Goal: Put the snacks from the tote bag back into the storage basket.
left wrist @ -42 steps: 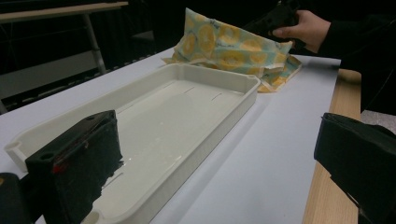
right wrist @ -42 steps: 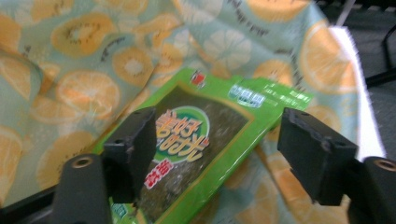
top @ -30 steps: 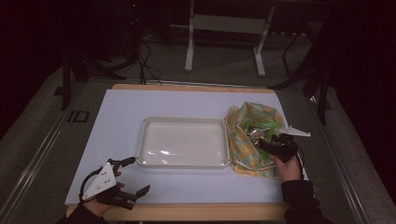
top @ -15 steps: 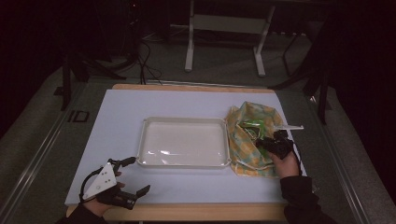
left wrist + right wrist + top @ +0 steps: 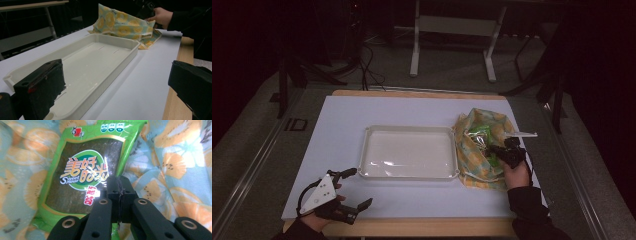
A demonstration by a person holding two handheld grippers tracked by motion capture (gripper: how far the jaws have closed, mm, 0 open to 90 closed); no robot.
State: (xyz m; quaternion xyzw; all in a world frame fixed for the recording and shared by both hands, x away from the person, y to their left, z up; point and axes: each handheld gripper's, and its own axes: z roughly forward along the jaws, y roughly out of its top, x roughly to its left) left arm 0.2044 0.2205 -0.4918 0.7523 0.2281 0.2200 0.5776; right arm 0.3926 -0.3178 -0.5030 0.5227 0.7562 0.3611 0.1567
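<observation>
A fabric bag (image 5: 472,125) printed with orange slices lies at the table's right, open toward my right gripper (image 5: 492,149). Inside it lies a green seaweed snack packet (image 5: 82,170), also seen in the high view (image 5: 481,133). My right gripper (image 5: 119,185) has just closed; its pads meet on the packet's lower right edge, with the thin film pinched between them. My left gripper (image 5: 357,187) rests near the front left corner, held by a hand, jaws wide open and empty (image 5: 116,85). A white plastic tray (image 5: 407,131) sits empty mid-table.
A white sheet (image 5: 337,125) covers the table, with a wooden strip (image 5: 180,75) along the near edge. The tray's rim (image 5: 117,41) lies just ahead of the left jaws. Dark floor, cables and a metal stand are behind the table.
The right hand has edged a little toward the bag's opening and its jaws have drawn together on the packet. The left hand and tray have not moved.
</observation>
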